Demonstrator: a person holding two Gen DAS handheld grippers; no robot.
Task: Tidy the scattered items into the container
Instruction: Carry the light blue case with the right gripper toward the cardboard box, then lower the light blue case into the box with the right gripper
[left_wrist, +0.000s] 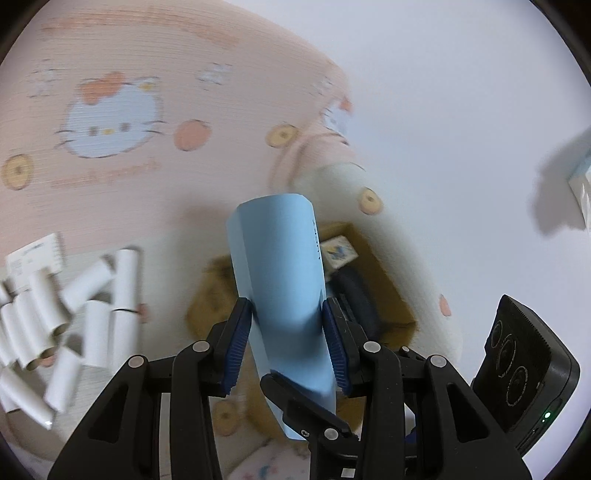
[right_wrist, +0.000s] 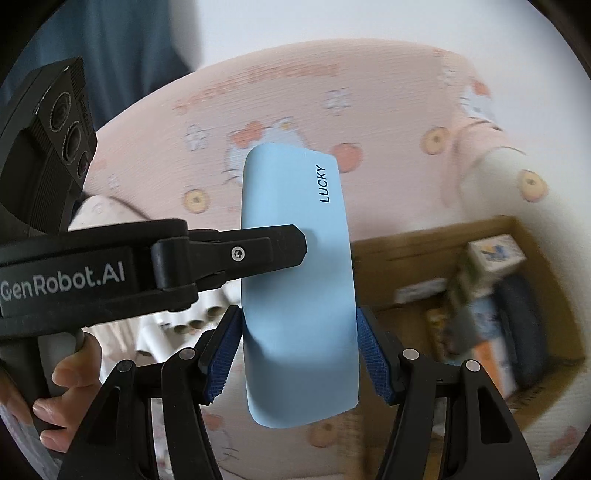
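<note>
While I carry the blue case (right_wrist: 297, 291) over the pink blanket (left_wrist: 155, 55), both of my claws have a hold on it. My right claw (right_wrist: 297, 354) is spread wide, and its blue pads press on the two long sides of the case. My left claw (left_wrist: 293, 341) is about half open and pinches the case across its thin way, near one end. In the right view I can see one left finger (right_wrist: 284, 247) lying flat on the top of the case.

What could go wrong? The case looks smooth and hard. Two claws pull on one thing, so if my hands move apart or twist in different ways, the case could slip out or pop loose. It could then fall on the blanket and miss the box. I think I should keep both hands moving together.

The cardboard box (left_wrist: 388, 288) is open at the top and lies low on the bed, below and past the case. It already has a small printed box (left_wrist: 338, 253) and a dark thing (left_wrist: 360, 299) inside, plus more that is too blurry to name. The free room in there looks tight, so the long case may catch on the brown rim (right_wrist: 436, 230) or land on top of the other things.

White paper tubes (left_wrist: 92, 291) lie in a heap to the left, well apart from the box. Above the box the air is clear.
</note>
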